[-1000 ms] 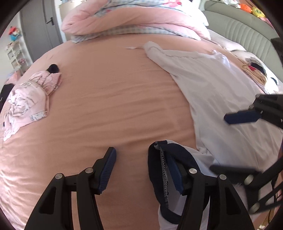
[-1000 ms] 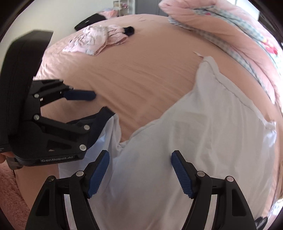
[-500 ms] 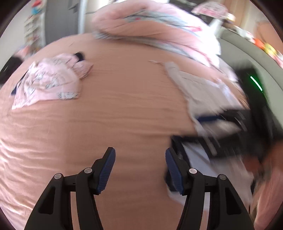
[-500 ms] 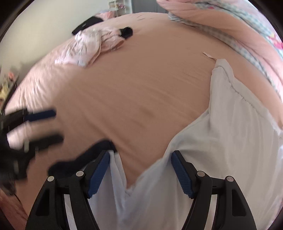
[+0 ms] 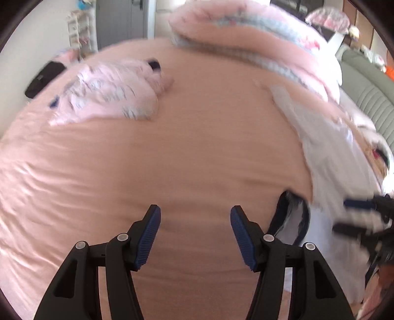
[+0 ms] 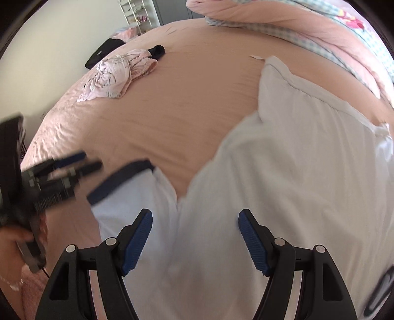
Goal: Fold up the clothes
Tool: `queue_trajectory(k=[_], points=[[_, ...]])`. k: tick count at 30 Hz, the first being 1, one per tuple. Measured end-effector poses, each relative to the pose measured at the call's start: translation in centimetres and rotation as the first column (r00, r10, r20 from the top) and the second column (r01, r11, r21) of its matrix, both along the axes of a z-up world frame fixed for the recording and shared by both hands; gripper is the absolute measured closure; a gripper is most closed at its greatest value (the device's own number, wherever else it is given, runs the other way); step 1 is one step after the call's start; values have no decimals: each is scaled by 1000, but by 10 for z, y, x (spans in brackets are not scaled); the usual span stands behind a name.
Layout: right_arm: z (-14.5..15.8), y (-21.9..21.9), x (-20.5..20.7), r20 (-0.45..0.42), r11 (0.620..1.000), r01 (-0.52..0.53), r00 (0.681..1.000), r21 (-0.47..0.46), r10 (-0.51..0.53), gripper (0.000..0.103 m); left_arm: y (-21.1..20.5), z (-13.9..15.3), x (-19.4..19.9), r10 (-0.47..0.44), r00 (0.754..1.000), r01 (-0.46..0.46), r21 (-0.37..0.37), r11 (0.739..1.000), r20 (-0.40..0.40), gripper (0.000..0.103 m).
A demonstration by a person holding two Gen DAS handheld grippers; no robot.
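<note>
Left wrist view: left gripper (image 5: 195, 233) wide open, empty, above pink sheet (image 5: 172, 160). Right gripper (image 6: 195, 241) likewise agape, empty, over white shirt (image 6: 295, 172).

A wide bed (image 5: 172, 160) in a peach-pink sheet fills the room, a rumpled pink duvet (image 5: 246, 46) heaped at its far end. Beyond stand a grey door (image 5: 120, 22), white shelving (image 6: 138, 12), and, seemingly, a grey-green padded headboard (image 5: 364, 83).
</note>
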State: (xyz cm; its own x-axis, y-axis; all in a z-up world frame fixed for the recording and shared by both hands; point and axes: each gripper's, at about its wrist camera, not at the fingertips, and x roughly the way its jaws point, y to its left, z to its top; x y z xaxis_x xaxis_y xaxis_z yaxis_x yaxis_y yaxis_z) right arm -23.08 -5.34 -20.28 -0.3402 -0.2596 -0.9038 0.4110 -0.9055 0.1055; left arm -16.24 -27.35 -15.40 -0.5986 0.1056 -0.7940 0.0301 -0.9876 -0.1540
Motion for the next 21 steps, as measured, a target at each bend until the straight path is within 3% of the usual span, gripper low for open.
queue_trajectory(k=[3, 5, 7, 9, 12, 14, 15, 16, 18, 20, 21], points=[[-1, 3, 14, 2, 999, -21, 1000, 37, 21, 31, 13, 11, 13, -133, 990, 136, 49, 990, -47, 47], [-2, 4, 24, 3, 998, -35, 999, 62, 35, 31, 33, 6, 19, -217, 976, 217, -5, 976, -26, 47], [-3, 6, 34, 5, 995, -48, 999, 86, 48, 31, 50, -10, 17, -240, 970, 243, -84, 966, 45, 47], [-4, 8, 43, 7, 992, -62, 998, 110, 62, 31, 53, -23, 7, -191, 977, 203, -143, 969, 94, 44], [-16, 5, 57, 20, 972, -94, 996, 216, 92, 31, 36, -14, 2, -67, 996, 72, -122, 990, 50, 44], [-11, 11, 65, 23, 972, -93, 996, 215, 90, 31, 25, -10, 0, -1, 999, 7, -147, 989, 44, 44], [-10, 16, 68, 69, 975, -93, 994, 200, 81, 31, 20, -9, 1, 10, 999, -3, -139, 990, 43, 44], [-9, 19, 70, 101, 978, -100, 991, 183, 83, 31, 17, -8, 5, 2, 999, 2, -105, 994, 41, 44], [0, 25, 78, 75, 985, -112, 992, 131, 103, 31, 10, -7, 7, -36, 998, 35, 20, 999, 50, 44], [7, 27, 82, 5, 989, -89, 996, 114, 89, 31, 7, -9, 7, -101, 991, 86, 164, 983, 86, 44], [1, 26, 82, 27, 991, -81, 997, 109, 79, 31, 8, -14, 7, -126, 985, 99, 209, 973, 119, 44]])
